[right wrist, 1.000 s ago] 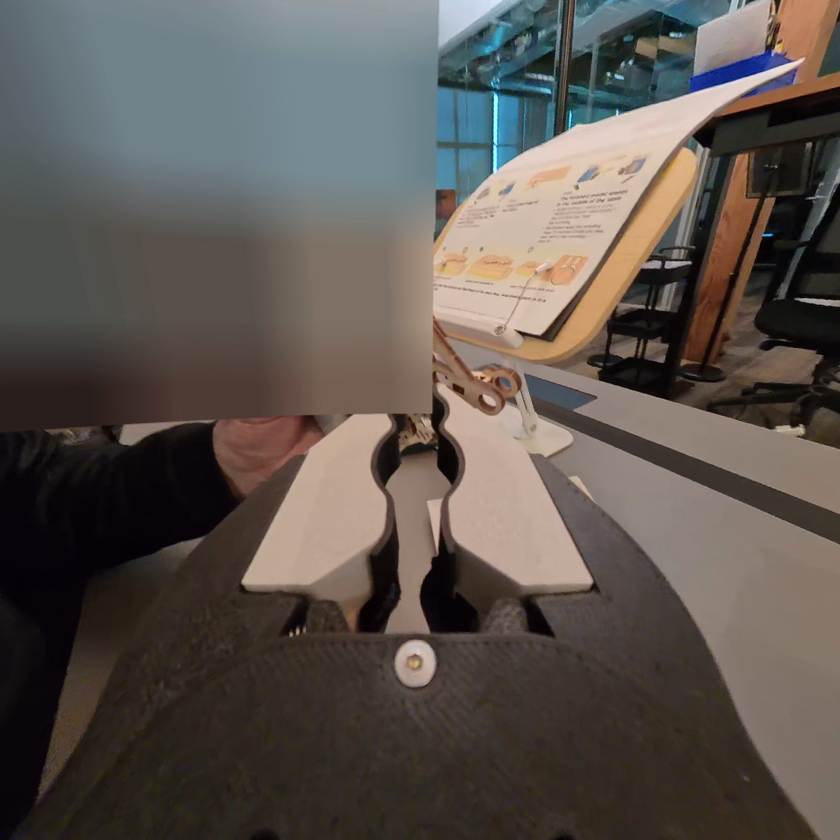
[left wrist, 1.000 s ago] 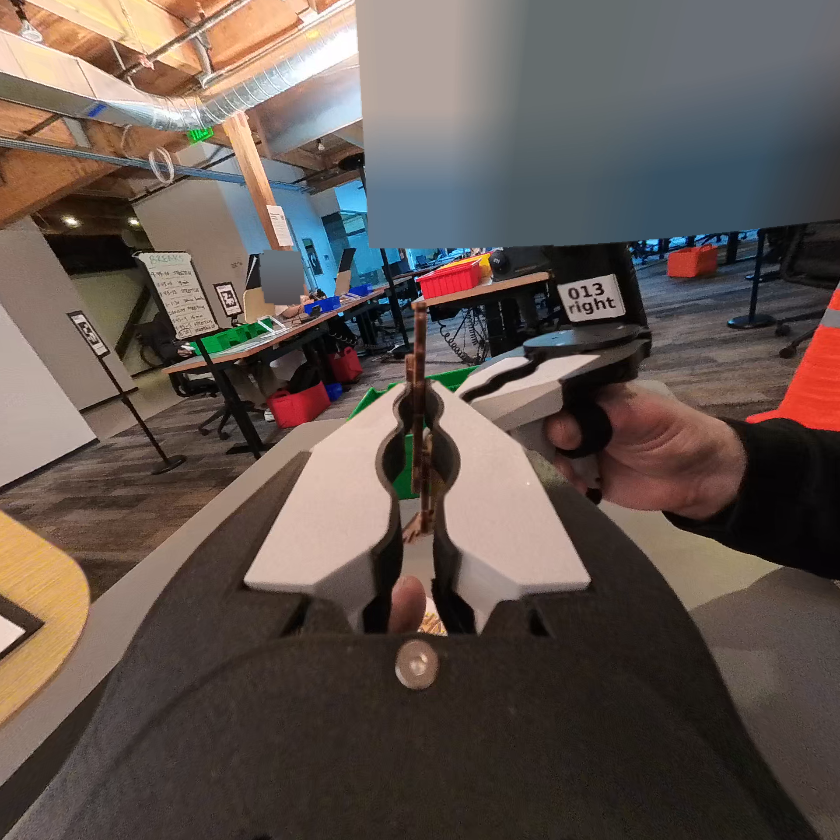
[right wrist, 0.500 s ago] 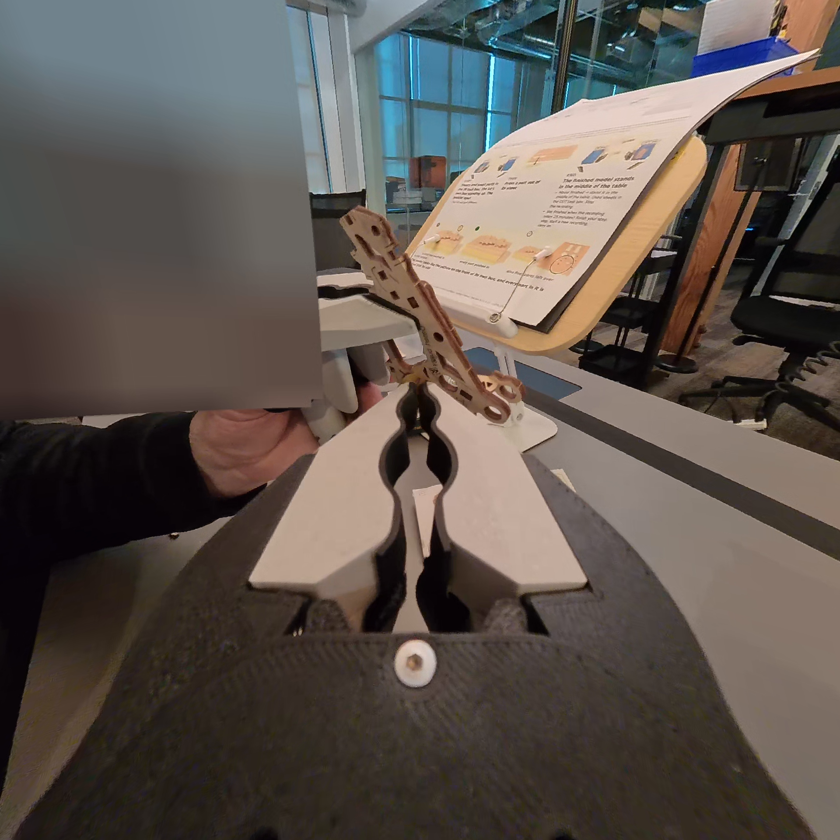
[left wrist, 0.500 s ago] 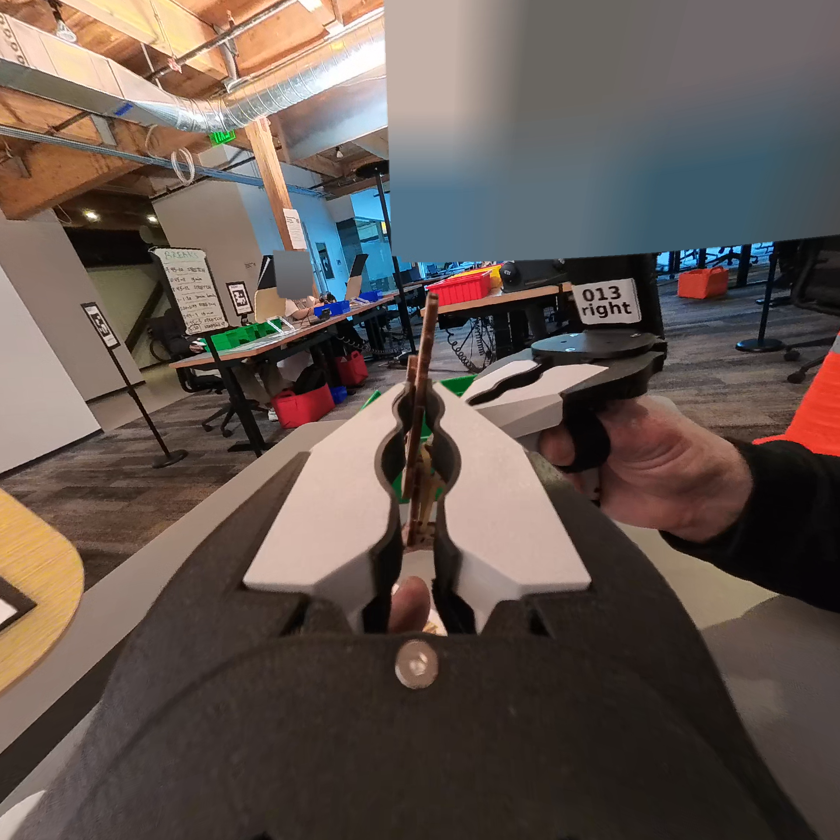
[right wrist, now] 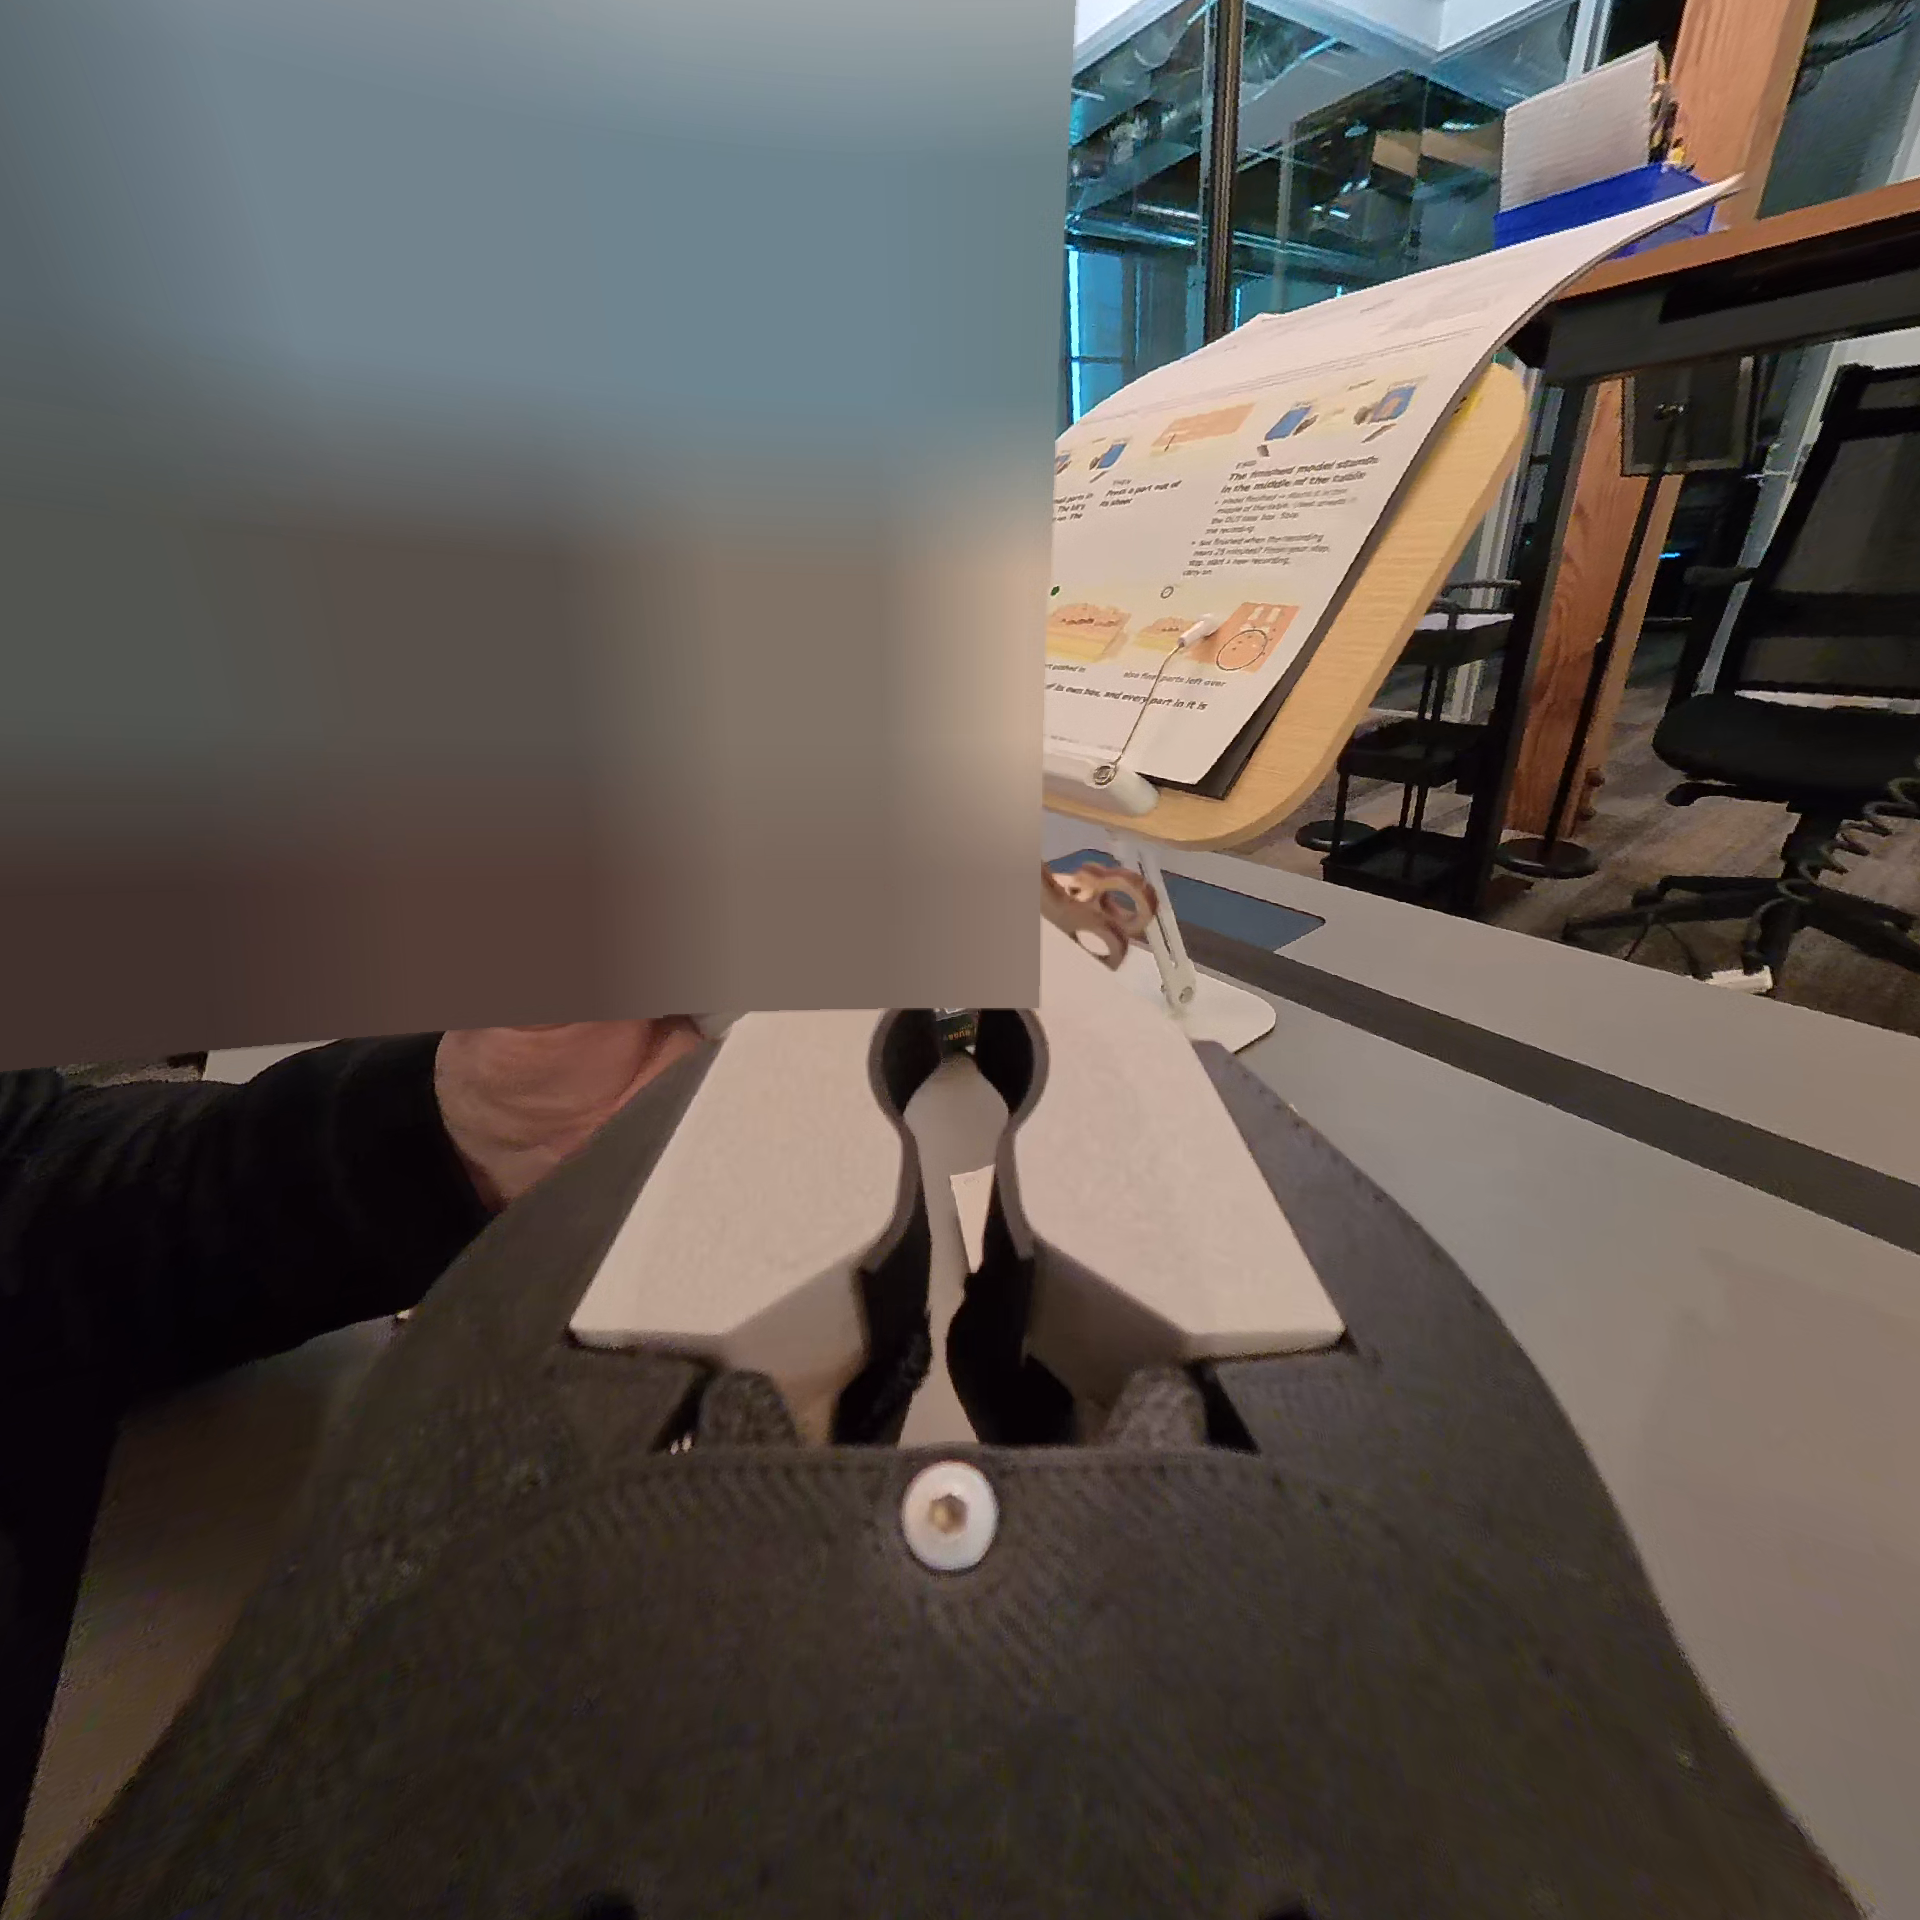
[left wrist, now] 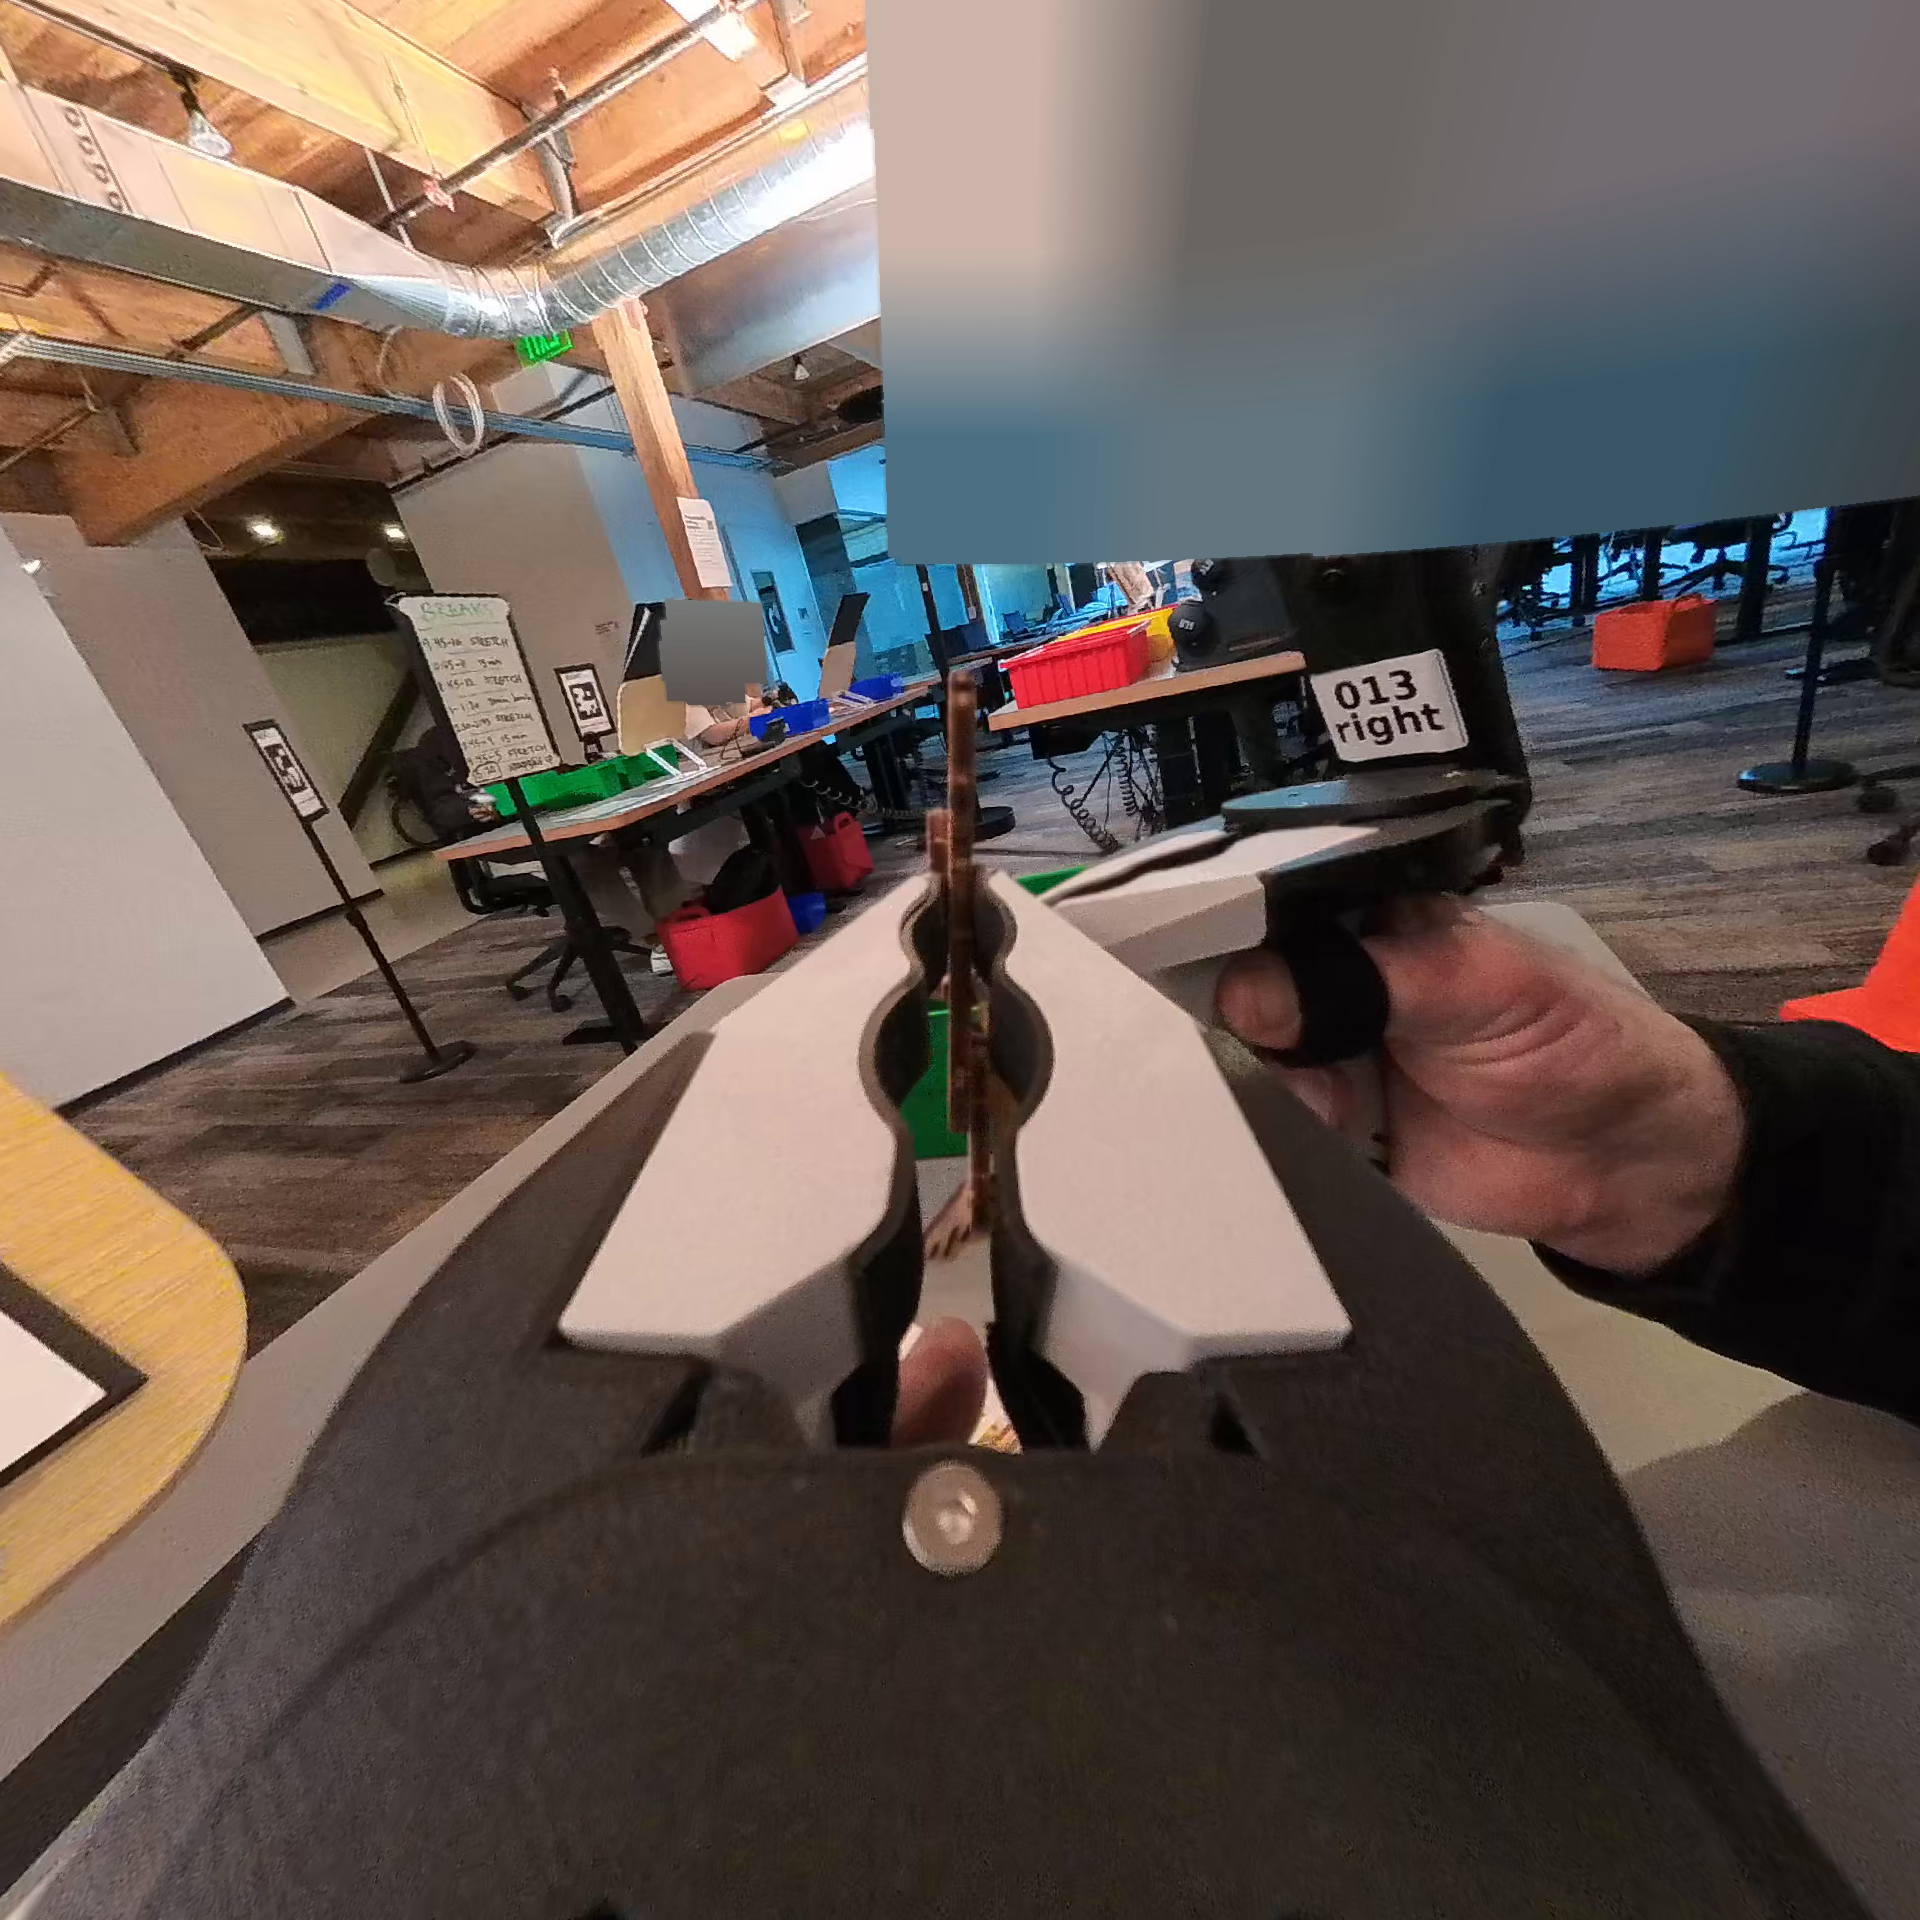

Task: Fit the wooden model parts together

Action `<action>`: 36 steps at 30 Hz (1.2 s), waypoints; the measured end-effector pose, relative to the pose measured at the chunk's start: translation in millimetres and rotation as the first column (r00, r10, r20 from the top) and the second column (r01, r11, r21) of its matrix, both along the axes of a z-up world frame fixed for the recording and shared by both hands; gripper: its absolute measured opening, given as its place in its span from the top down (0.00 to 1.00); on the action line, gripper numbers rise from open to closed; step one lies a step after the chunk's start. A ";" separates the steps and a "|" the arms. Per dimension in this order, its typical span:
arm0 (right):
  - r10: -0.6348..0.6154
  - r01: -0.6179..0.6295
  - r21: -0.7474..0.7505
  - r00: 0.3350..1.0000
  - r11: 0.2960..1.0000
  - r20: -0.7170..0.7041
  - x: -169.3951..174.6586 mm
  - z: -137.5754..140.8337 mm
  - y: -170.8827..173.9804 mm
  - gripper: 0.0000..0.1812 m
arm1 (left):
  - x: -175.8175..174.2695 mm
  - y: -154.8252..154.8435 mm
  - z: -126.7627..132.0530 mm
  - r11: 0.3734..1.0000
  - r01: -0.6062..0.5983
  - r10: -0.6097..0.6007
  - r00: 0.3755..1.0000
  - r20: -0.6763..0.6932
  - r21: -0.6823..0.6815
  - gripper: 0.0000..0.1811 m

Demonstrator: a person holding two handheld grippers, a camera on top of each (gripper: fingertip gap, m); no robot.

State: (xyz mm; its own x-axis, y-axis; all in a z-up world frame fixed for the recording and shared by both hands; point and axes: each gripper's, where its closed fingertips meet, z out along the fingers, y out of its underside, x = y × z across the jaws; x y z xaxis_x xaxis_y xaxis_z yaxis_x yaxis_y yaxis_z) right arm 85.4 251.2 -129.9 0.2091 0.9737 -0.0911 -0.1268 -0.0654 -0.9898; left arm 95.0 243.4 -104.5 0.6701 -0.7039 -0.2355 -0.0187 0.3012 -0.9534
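Observation:
My left gripper [left wrist: 961, 883] is shut on a thin wooden model part [left wrist: 964, 790]. The part stands upright, edge-on, and sticks up past the fingertips. A thumb tip shows behind the fingers. My right gripper [left wrist: 1049, 883], held by a hand [left wrist: 1507, 1091], comes in from the right with its tips at the part. In the right wrist view the right gripper [right wrist: 958, 1023] has its fingers close together. Its tips are at the edge of a blurred patch, and the rounded end of the part [right wrist: 1096, 914] pokes out to their right.
A grey table [right wrist: 1558, 1299] lies below both grippers. A wooden document stand [right wrist: 1351, 675] with an instruction sheet stands at its back. A green bin [left wrist: 935, 1122] shows behind the left fingers. An orange cone [left wrist: 1860, 997] is at the far right. The grippers are tip to tip, or close to it.
In the left view the wooden part went from leaning right to upright. In the right view the part dropped and the blurred patch now hides most of it. Both grips held.

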 end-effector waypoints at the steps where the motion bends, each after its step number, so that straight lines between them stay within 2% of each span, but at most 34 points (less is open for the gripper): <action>1: 0.000 0.000 0.001 1.000 1.000 0.005 1.5 -0.3 1.8 1.00 | -1.1 1.1 -0.5 1.000 -0.014 0.014 1.000 -0.002 0.001 1.00; 3: -0.002 0.002 0.015 0.999 1.000 0.032 0.5 -2.5 1.2 1.00 | -5.1 5.1 0.4 0.999 -0.032 0.032 0.999 0.003 0.001 1.00; 9: 0.048 -0.048 -0.039 0.999 0.998 -0.013 8.0 1.8 -2.0 1.00 | -10.2 6.4 -0.6 0.999 -0.047 0.047 0.998 0.039 0.004 1.00; 12: 0.035 -0.035 -0.065 0.999 0.997 0.001 6.9 -1.8 -0.1 0.95 | -5.4 4.4 -1.4 0.999 -0.046 0.046 0.999 0.023 0.022 1.00; 17: 0.049 -0.046 -0.093 0.998 0.995 0.027 -3.3 -6.1 -4.3 0.97 | 4.6 0.7 -3.2 0.995 -0.071 0.075 0.996 -0.046 0.072 1.00; 21: 0.066 -0.065 -0.136 0.998 0.989 0.005 -6.2 -4.7 -5.3 0.98 | 3.9 1.0 -1.6 0.993 -0.082 0.085 0.996 -0.036 0.082 1.00; 29: 0.079 -0.078 -0.129 0.997 0.989 0.005 -10.8 -4.7 -8.1 1.00 | 1.8 2.7 -2.7 0.995 -0.067 0.069 0.997 -0.022 0.078 0.99; 33: 0.128 -0.136 -0.150 0.990 0.979 -0.062 -9.5 0.7 -10.4 1.00 | 0.1 1.8 2.2 0.999 -0.014 0.013 1.000 0.021 0.051 0.99; 36: 0.182 -0.215 -0.206 0.969 0.955 -0.166 -6.6 5.2 -10.0 1.00 | -0.5 2.0 5.8 0.999 0.016 -0.018 0.998 0.066 0.031 0.99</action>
